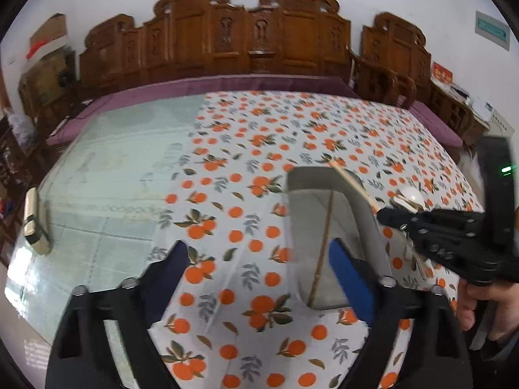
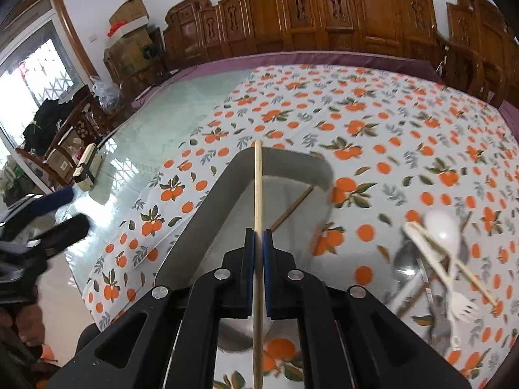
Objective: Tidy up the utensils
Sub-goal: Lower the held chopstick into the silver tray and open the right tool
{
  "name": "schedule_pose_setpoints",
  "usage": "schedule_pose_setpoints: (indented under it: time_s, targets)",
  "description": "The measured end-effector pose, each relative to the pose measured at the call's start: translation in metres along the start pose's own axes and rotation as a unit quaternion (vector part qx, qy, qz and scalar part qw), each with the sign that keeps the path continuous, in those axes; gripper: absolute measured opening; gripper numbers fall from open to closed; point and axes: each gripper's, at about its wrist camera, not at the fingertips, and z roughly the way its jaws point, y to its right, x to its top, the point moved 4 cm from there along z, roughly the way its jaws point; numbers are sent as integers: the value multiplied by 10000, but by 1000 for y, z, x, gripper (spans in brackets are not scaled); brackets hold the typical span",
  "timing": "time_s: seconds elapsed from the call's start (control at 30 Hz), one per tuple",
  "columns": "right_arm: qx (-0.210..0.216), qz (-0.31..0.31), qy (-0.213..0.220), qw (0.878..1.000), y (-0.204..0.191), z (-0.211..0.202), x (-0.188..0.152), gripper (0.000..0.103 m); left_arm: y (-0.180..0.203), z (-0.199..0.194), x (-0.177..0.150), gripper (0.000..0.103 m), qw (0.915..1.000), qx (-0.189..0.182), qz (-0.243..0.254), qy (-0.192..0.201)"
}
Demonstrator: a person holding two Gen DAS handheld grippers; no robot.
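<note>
A carved wooden bench (image 2: 324, 9) with a purple cushion lines the white wall, and in front of it sits the table (image 1: 107, 168), glass-topped on one side and covered by an orange-print tablecloth (image 1: 259, 149) on the other. On the cloth lies a grey rectangular tray (image 2: 211, 201), and inside it one brown chopstick (image 2: 292, 207) rests slantwise on the floor of the tray.

Over that tray, the right gripper (image 2: 259, 243) is clamped tight on a pale chopstick (image 2: 258, 188), its long axis running straight ahead along the fingers, far tip reaching past the tray's far rim. The left gripper (image 1: 259, 259) hangs above the cloth at the tray's near side, jaws spread wide with nothing between them.

To the right of the tray, a loose heap of utensils (image 2: 441, 259) waits on the cloth: a white spoon (image 2: 441, 227), a white fork (image 2: 464, 308), more chopsticks and some metal pieces, too blurred to sort out. A teal sign (image 1: 492, 29) hangs on the wall, its lettering unreadable.
</note>
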Motion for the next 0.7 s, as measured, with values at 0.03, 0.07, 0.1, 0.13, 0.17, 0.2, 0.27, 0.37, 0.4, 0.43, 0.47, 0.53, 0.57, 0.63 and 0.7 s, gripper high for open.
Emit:
schedule_pose_setpoints:
  time_s: [0.03, 0.07, 0.1, 0.13, 0.17, 0.2, 0.27, 0.37, 0.4, 0.43, 0.47, 0.53, 0.57, 0.63, 0.7]
  targets:
    - [17, 14, -64, 10000, -2, 7, 1, 6, -4, -2, -1, 86, 10000, 41, -32, 6]
    - [19, 24, -105, 9999, -3, 13, 1, 6, -7, -3, -1, 88, 10000, 65, -63, -2]
    - [17, 40, -152, 9999, -4, 19, 2, 6, -11, -4, -2, 89, 9999, 85, -106, -12]
    - [22, 57, -197, 9998, -6, 25, 2, 6, -15, -6, -2, 92, 9999, 96, -136, 9]
    - [-4, 82, -238, 9997, -6, 31, 3, 6, -18, -8, -2, 95, 9998, 117, -167, 35]
    - [-20, 126, -287, 9995, -6, 37, 3, 6, -22, -9, -2, 95, 9996, 145, -218, 52]
    - [-19, 157, -364, 9992, -7, 47, 3, 6, -29, -11, -2, 95, 9994, 173, -301, 68]
    - [-93, 100, -439, 9989, -9, 60, 1, 6, -35, -13, -3, 95, 9992, 205, -348, 82]
    - [-98, 106, -458, 9988, -10, 63, 0, 6, -37, -13, -4, 95, 9991, 229, -347, 82]
    - [-100, 117, -469, 9988, -9, 65, 0, 6, -37, -13, -4, 95, 9991, 250, -331, 72]
    - [-105, 137, -492, 9986, -9, 68, 0, 6, -38, -12, -5, 95, 9991, 280, -312, 60]
    - [-93, 135, -523, 9985, -9, 72, 0, 6, -38, -12, -6, 95, 9991, 308, -282, 47]
    - [-108, 107, -508, 9986, -9, 73, 1, 6, -38, -12, -7, 95, 9991, 307, -277, 39]
    - [-37, 100, -523, 9986, -10, 74, 3, 7, -37, -11, -6, 95, 9992, 291, -261, 32]
    - [-29, 57, -493, 9988, -11, 73, 5, 7, -35, -11, -6, 95, 9993, 292, -224, 32]
